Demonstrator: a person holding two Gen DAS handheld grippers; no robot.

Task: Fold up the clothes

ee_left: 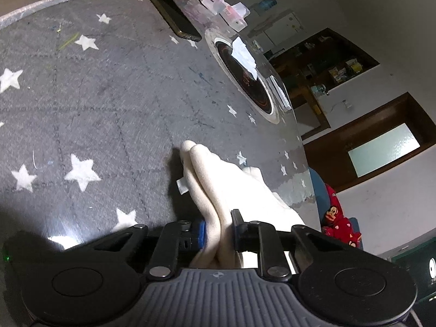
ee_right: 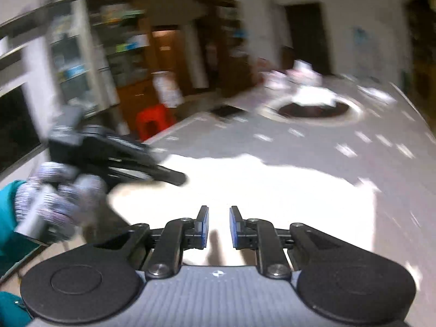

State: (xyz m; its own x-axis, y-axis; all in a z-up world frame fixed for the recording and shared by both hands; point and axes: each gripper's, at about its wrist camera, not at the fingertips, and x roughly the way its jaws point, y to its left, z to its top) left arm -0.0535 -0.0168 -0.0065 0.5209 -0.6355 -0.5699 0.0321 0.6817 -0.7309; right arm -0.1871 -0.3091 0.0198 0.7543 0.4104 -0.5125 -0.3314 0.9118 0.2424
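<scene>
Left wrist view: the left gripper [ee_left: 218, 230] has its fingers closed on a bunched fold of the cream garment [ee_left: 218, 179], pinched between the blue pads. The cloth's ridge runs straight out along the fingers' axis, ending in a rounded tip over the grey star-print tabletop [ee_left: 95, 95]; the rest of the fabric falls off to the right and back under the gripper. A phone [ee_left: 171, 13] and a round dark inset [ee_left: 242, 76] sit well apart, farther up the tabletop.

Right wrist view (motion-blurred): the right gripper [ee_right: 218, 223] has its fingers narrowly parted w/ nothing between them, hanging just above the garment [ee_right: 245, 190], which spreads wide directly ahead and below, long axis roughly left-right across the view. The left gripper [ee_right: 120, 160], held by a gloved hand [ee_right: 54, 199], sits at the cloth's left edge.

Judgement: the left side already has its edge, so the next grab falls to the right gripper; fabric lies right under its fingers, prob. just a short drop and pinch. Which edge it's over, can't tell thru the blur and glare.
</scene>
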